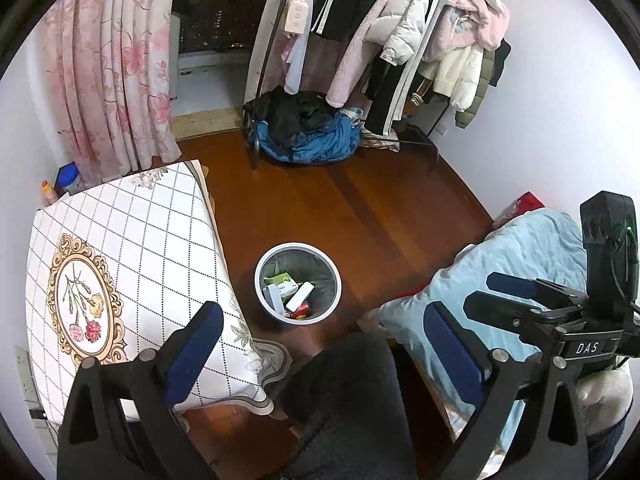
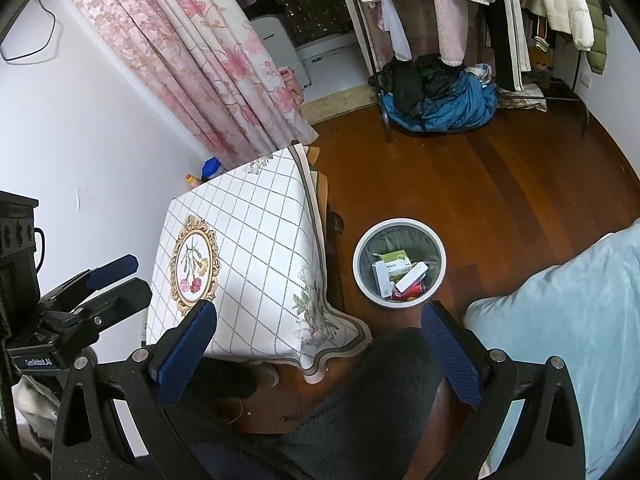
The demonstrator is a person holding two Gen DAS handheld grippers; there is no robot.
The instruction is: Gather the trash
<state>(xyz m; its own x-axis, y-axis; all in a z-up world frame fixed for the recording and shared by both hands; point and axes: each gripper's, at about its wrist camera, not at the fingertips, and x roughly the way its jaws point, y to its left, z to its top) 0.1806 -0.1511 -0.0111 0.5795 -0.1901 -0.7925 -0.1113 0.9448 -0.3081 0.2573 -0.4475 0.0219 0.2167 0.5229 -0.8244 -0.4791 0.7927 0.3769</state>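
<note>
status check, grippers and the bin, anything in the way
Left gripper open, empty. Right gripper open, empty. Round white trash bin on floor, holding boxes and a red can. Nothing blocking it.

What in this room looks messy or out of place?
A heap of dark and blue clothes lies on the floor under the clothes rack instead of hanging. The trash bin stands upright with boxes inside, nothing spilled around it.

ahead of our fingers, glossy wood floor under a smooth plastic bin; left, a printed cloth; beneath us, matt fuzzy fabric.
</note>
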